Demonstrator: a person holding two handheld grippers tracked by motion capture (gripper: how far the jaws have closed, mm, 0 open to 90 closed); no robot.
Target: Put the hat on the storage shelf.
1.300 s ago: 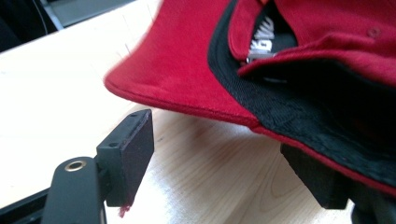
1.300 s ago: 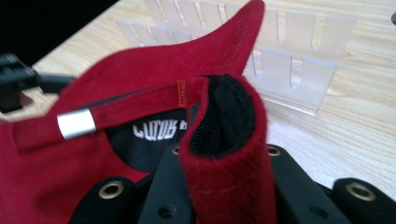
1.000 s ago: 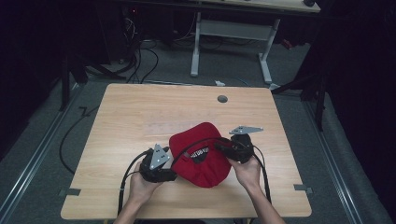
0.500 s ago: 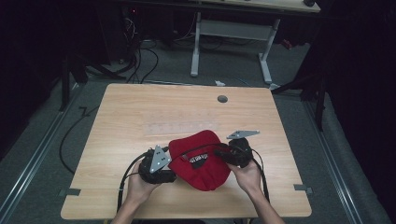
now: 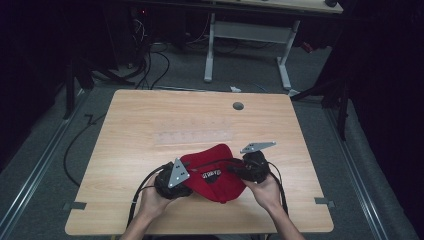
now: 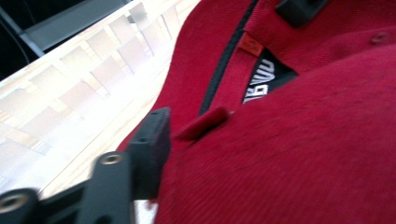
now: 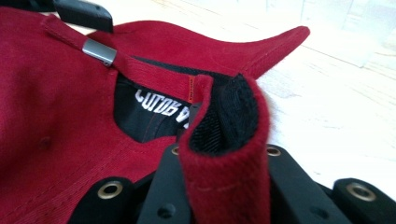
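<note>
My right gripper [image 7: 224, 186] is clamped on a folded edge of the red cap [image 5: 212, 172]: the doubled band, red outside and black inside, rises straight up between my two black jaws. Just past that fold I see the black label with white lettering [image 7: 156, 109] and, further off to the upper left, a small metal buckle [image 7: 99, 51] on the cap's strap, with the tip of my other gripper above it.

My left gripper [image 6: 154, 149] has just been closing, with cap cloth between its jaws; one black pad [image 6: 150, 154] lies against the cap's left side, the other is hidden by the red fabric, so I cannot tell whether the grip is firm yet.

In the high view, the cap lies between my two hands on the wooden table [image 5: 150, 120], toward its near edge.
</note>
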